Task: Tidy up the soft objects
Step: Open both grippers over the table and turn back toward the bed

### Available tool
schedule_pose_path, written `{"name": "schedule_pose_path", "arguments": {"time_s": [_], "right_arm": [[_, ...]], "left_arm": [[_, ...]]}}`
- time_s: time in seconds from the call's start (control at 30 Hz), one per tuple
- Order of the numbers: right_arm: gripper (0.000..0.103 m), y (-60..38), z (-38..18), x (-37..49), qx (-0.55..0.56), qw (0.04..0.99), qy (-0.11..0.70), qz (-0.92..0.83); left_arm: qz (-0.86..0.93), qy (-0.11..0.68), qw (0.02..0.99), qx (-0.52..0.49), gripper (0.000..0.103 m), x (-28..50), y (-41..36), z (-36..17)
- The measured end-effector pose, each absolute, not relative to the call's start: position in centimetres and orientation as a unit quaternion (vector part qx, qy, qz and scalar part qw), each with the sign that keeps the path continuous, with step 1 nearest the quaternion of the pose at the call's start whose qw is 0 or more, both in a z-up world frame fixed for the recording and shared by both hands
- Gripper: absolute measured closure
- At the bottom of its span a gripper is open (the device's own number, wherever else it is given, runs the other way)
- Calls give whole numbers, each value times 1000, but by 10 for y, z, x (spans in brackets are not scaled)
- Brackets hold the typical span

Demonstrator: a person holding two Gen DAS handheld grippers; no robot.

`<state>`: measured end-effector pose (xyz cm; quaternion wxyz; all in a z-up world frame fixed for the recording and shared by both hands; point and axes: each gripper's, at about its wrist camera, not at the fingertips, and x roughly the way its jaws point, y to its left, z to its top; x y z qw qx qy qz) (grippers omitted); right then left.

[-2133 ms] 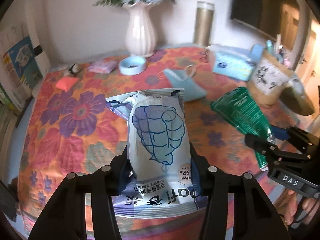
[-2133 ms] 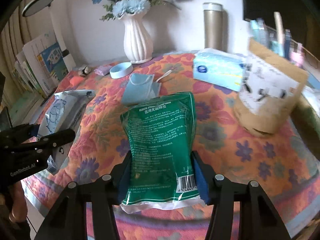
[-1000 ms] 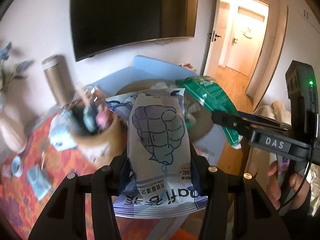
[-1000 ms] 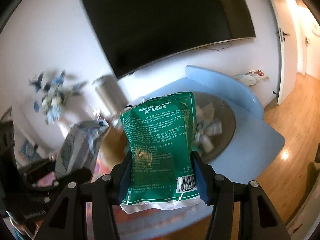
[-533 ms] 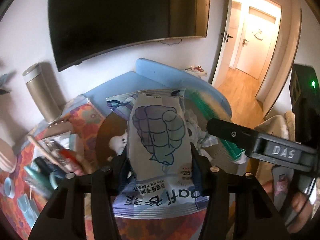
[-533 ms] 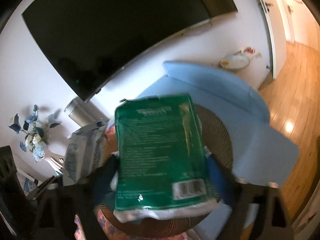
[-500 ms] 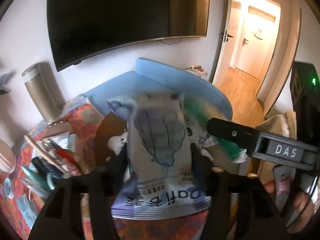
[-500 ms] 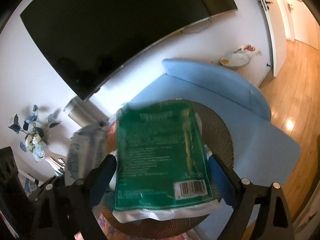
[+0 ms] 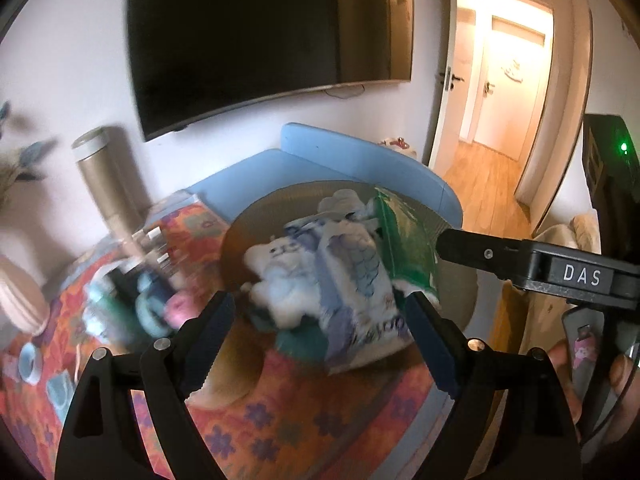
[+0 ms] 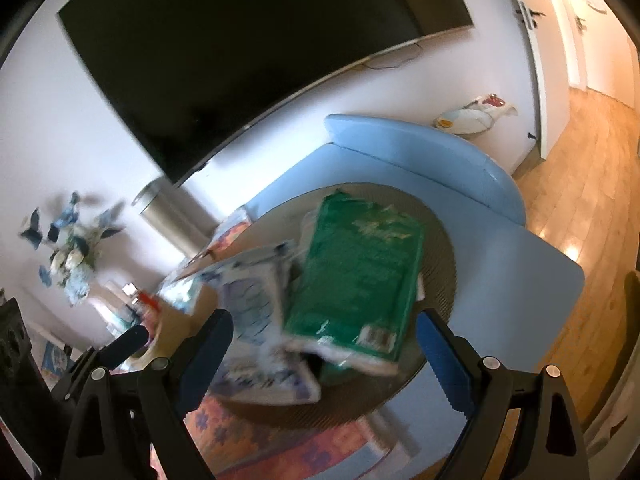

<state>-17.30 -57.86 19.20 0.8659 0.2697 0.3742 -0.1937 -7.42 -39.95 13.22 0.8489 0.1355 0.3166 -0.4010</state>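
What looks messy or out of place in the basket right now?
The green packet and the blue-and-white packet lie tilted and overlapping on the pile in the round woven basket, not flat. Both are blurred, so whether they have settled is unclear.

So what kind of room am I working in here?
Most likely a home living room: a large wall-mounted TV, a light-blue sofa below it, and a wood-floored hallway with interior doors. A table with a floral cloth stands in front.
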Motion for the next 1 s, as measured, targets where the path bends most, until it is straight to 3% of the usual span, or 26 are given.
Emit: {"name": "schedule_pose_path", "arguments": {"time_s": [0.6,1.0], "right_arm": [[11,-361,194,-129,109,897,428,-22],[11,-238,132,-61,57,857,506,76]], "left_arm": [[-249,329,910,43,17,-62,-184,141],[-59,358,931,-36,17,-32,-3,108]]}}
